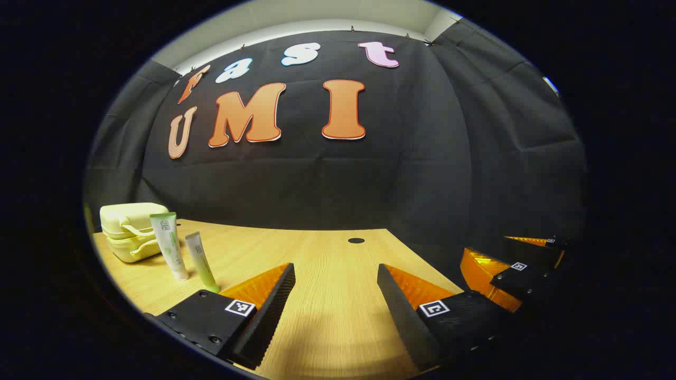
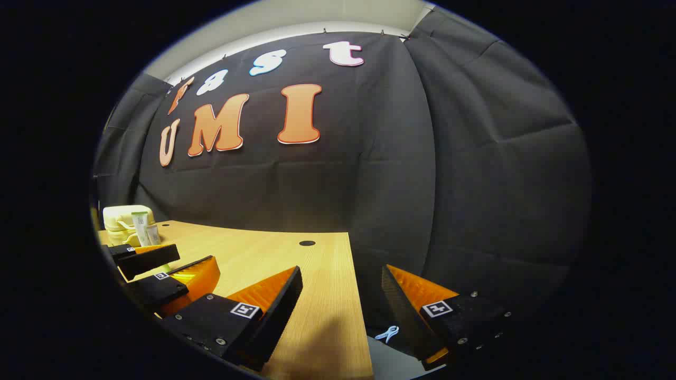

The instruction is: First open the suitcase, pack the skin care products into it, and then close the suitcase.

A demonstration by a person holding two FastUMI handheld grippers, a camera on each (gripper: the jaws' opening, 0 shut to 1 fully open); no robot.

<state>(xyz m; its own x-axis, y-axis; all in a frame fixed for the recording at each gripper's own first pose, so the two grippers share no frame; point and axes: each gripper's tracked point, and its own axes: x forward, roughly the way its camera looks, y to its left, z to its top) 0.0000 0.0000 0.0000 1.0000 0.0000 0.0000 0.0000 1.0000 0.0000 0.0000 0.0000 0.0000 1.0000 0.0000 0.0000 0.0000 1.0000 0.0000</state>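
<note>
A small pale-yellow suitcase (image 1: 129, 232) stands closed at the far left of the wooden table (image 1: 327, 327). In front of it two skin care tubes stand upright: a taller white-and-green tube (image 1: 169, 245) and a shorter green tube (image 1: 200, 261). My left gripper (image 1: 335, 267) is open over bare wood, to the right of the tubes and apart from them. To its right is my right gripper (image 1: 486, 244), at the table's right edge. In the right gripper view, my right gripper (image 2: 341, 269) is open and holds nothing. The left gripper (image 2: 196, 257), suitcase (image 2: 127, 219) and tubes (image 2: 141, 228) lie far left.
A dark round cable hole (image 1: 356, 240) sits near the table's back edge. The table's right edge (image 2: 354, 295) runs under my right gripper. A small white clip (image 2: 388, 333) lies on the floor beyond that edge. The black cloth wall closes the back.
</note>
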